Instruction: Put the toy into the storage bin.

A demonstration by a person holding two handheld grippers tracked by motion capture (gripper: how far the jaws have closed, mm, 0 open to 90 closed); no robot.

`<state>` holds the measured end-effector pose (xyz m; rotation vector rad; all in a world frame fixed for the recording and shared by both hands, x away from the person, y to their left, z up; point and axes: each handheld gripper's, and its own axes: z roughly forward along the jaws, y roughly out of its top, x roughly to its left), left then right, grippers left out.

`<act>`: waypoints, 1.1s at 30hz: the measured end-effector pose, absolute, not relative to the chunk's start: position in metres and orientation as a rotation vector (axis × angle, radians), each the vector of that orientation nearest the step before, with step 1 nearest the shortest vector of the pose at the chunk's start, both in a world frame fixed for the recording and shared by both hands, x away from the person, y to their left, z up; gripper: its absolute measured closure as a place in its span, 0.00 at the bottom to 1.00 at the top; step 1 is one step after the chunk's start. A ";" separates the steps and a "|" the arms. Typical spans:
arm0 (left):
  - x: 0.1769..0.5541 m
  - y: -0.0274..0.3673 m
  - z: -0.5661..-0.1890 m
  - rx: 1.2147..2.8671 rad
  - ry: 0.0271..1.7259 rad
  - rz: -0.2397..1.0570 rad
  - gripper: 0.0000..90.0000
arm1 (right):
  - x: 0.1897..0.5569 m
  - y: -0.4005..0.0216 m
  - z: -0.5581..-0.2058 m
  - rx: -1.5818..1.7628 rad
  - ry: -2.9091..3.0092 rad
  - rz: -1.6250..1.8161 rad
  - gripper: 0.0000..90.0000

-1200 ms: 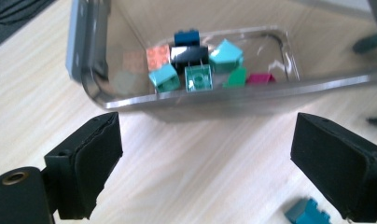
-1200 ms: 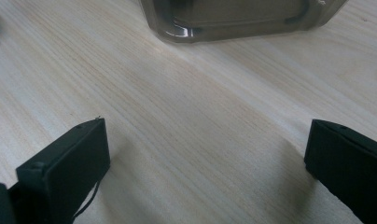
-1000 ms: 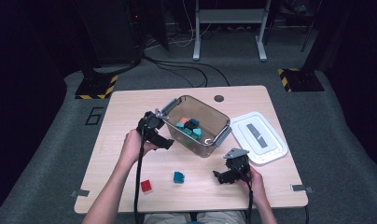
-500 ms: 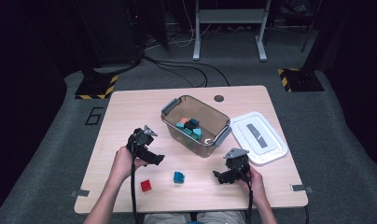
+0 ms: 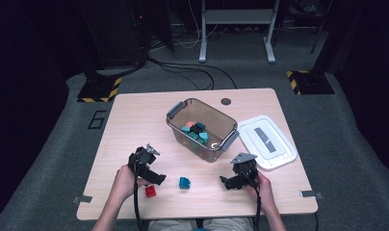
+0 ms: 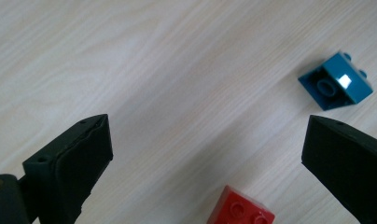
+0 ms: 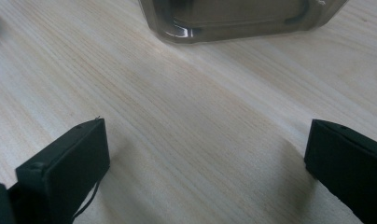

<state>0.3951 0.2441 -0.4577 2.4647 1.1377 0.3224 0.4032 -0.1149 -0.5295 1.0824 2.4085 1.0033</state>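
Red and small, the plastic toy brick (image 6: pixel 241 209) lies on the pale wooden counter (image 5: pixel 135 125), right between my left gripper's (image 5: pixel 153 179) wide jaws, which have just been opening. My left gripper view also shows the teal toy brick (image 6: pixel 337 83) close up. My right gripper (image 5: pixel 227 183) has wide, empty jaws near the clear plastic bin (image 7: pixel 233 18).

One mark can be read

A large dark numeral "6" (image 5: pixel 97 119) is marked on the grey floor (image 5: pixel 53 159) just beside the table's (image 5: pixel 135 120) far left corner; nothing else carries legible text.
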 end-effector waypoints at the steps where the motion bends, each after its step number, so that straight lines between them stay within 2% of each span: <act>1: 0.393 0.246 -0.460 2.471 1.139 0.314 0.02 | 0.403 -0.115 -0.530 1.083 2.408 1.003 0.00; 11: 0.372 0.259 -0.488 2.461 1.176 0.257 0.00 | 0.403 -0.115 -0.530 1.083 2.408 1.003 0.00; 15: 0.367 0.262 -0.492 2.464 1.176 0.261 0.02 | 0.403 -0.115 -0.530 1.079 2.410 1.002 0.00; 18: 0.361 0.262 -0.493 2.466 1.163 0.259 0.16 | 0.403 -0.115 -0.530 1.070 2.412 0.999 0.00; 20: 0.358 0.262 -0.494 2.482 1.147 0.254 0.20 | 0.403 -0.115 -0.530 1.081 2.409 1.002 0.00; 24: 0.354 0.266 -0.498 2.501 1.129 0.251 0.35 | 0.403 -0.115 -0.530 1.084 2.407 1.003 0.00; 26: 0.353 0.269 -0.498 2.479 1.129 0.255 0.40 | 0.403 -0.115 -0.530 1.084 2.407 1.003 0.00; 30: 0.351 0.271 -0.497 2.451 1.115 0.265 0.60 | 0.403 -0.115 -0.530 1.084 2.407 1.003 0.00; 33: 0.352 0.271 -0.497 2.454 1.105 0.267 0.64 | 0.403 -0.115 -0.530 1.084 2.407 1.003 0.00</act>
